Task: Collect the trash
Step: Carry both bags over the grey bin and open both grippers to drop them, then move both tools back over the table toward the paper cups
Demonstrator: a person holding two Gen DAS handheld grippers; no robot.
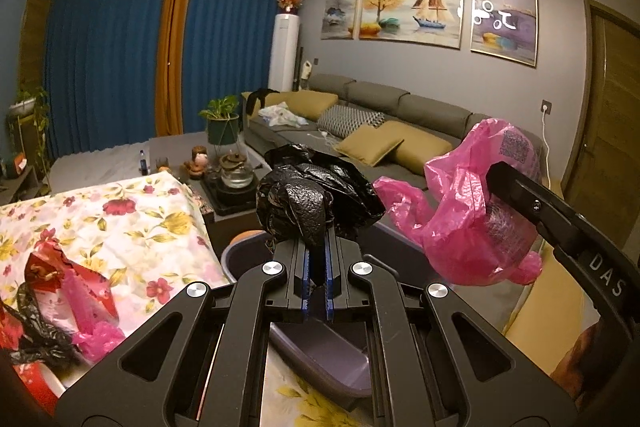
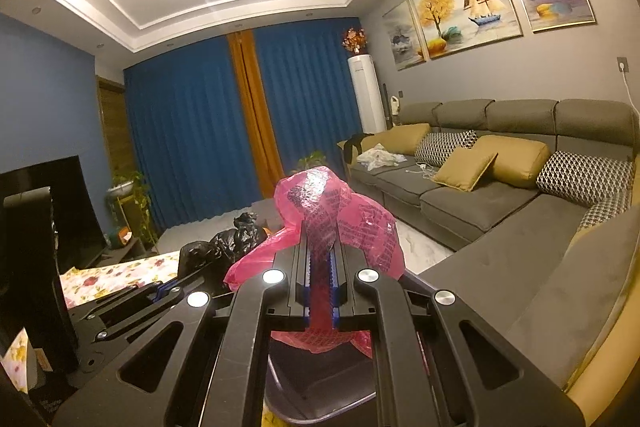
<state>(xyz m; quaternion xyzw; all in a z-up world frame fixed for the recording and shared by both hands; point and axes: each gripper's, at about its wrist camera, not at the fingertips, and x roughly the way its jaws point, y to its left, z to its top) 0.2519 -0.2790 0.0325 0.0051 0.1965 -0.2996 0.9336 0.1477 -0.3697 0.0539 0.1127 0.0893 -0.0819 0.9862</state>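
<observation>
My left gripper (image 1: 319, 247) is shut on a crumpled black plastic bag (image 1: 316, 195) and holds it in the air above a grey-purple bin (image 1: 320, 355). My right gripper (image 2: 322, 263) is shut on a crumpled pink plastic bag (image 2: 332, 215); in the left wrist view that pink bag (image 1: 464, 211) hangs to the right of the black one, pinched by the right gripper's finger (image 1: 520, 195). The black bag (image 2: 236, 239) shows left of the pink one in the right wrist view. The bin (image 2: 320, 383) lies below both grippers.
A table with a floral cloth (image 1: 120, 223) at left bears more trash: red wrappers (image 1: 52, 267), a pink bag (image 1: 96, 331) and a black bag (image 1: 36, 339). A tea table (image 1: 232, 179) stands behind. A grey sofa (image 2: 500, 195) with cushions runs along the right.
</observation>
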